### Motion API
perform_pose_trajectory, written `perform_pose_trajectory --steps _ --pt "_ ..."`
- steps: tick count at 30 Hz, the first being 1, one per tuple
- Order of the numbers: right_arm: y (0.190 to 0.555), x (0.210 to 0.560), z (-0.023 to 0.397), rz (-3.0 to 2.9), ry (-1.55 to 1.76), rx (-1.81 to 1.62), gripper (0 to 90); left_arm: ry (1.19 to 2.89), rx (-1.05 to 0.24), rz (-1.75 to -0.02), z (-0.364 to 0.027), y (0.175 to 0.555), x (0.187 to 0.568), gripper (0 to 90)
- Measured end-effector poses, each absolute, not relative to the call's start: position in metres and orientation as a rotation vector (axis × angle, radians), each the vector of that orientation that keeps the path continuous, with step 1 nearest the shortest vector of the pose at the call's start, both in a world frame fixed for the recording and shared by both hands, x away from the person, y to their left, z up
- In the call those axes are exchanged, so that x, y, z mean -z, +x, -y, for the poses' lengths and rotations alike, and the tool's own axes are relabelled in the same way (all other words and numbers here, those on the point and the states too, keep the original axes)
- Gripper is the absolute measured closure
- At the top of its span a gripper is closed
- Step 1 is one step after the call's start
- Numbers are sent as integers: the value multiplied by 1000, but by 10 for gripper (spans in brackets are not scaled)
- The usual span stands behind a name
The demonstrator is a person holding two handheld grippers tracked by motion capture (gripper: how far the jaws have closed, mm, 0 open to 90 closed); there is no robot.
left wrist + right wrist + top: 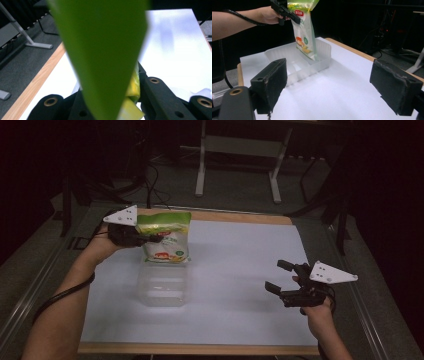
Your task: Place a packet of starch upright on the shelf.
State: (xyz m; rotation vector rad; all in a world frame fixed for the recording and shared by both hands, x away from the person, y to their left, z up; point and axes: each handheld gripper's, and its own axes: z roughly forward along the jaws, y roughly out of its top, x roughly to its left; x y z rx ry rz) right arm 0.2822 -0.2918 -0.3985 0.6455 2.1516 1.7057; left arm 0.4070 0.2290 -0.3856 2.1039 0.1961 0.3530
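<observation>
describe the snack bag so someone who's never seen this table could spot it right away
Start at the white table top and find the clear plastic tray on its left half. Hanging upright over the tray's far end, pinched near its top by the left gripper, is the snack bag: green-topped, white below with red and yellow print, the table's one colourful item.

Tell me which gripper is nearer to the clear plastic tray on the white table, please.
Left. The left gripper holds the green and white snack bag right above the clear plastic tray, with the bag's bottom reaching into it. The right gripper hovers open, apart from the tray at the table's right side.
</observation>
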Motion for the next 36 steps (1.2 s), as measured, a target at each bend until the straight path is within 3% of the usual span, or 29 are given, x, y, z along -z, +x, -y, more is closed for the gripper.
perform_pose_trajectory --steps 21,36 --pt "284 408 286 -2180 637 -1726 148 2123 -341 -261 -239 410 415 760" --pt "284 414 286 -2197 647 -1737 149 2180 -310 -258 -224 413 444 767"
